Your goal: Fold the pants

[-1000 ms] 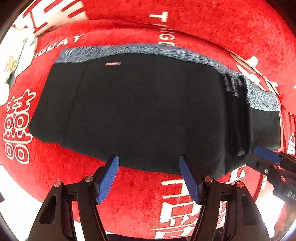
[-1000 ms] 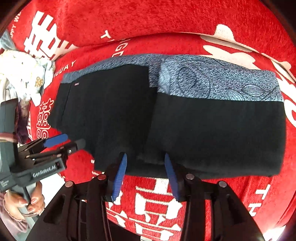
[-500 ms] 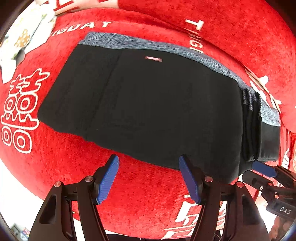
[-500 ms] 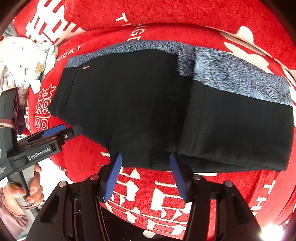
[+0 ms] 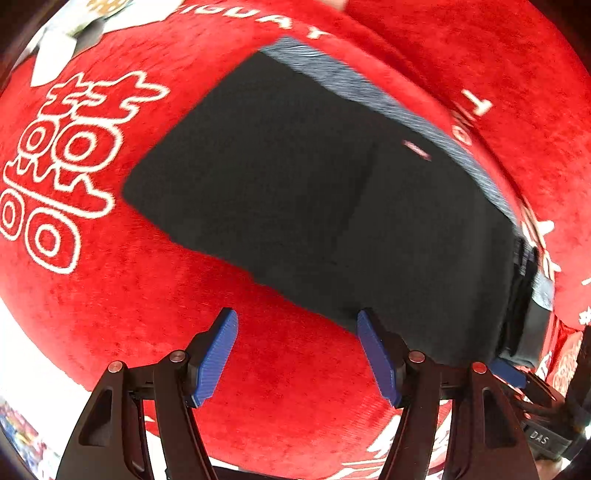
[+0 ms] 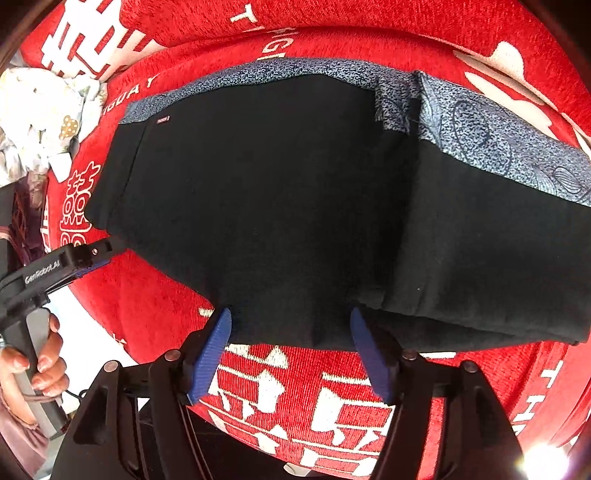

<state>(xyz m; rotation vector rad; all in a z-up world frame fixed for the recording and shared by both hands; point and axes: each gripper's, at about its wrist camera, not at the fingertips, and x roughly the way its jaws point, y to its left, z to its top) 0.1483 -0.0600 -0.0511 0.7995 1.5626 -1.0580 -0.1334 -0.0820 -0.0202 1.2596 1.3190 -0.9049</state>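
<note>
Black pants (image 5: 314, 206) with a blue-grey patterned band lie flat on a red cushion. In the right wrist view the pants (image 6: 280, 199) show a second folded layer (image 6: 491, 236) lying on their right part. My left gripper (image 5: 297, 354) is open and empty, just short of the pants' near edge, over red fabric. My right gripper (image 6: 290, 350) is open, its blue pads at the near hem; the black cloth edge lies between the fingertips. The left gripper also shows in the right wrist view (image 6: 74, 258) at the pants' left corner.
The red cushion (image 5: 110, 288) with white characters (image 5: 55, 177) covers the whole surface; a red backrest (image 6: 332, 18) rises behind. A crumpled white floral cloth (image 6: 40, 122) lies at the far left. The cushion's front edge drops off just below both grippers.
Both grippers moved closer to the pants' near edge and swung left; the pants fill more of each view. Both stay open. The pants have not moved.
</note>
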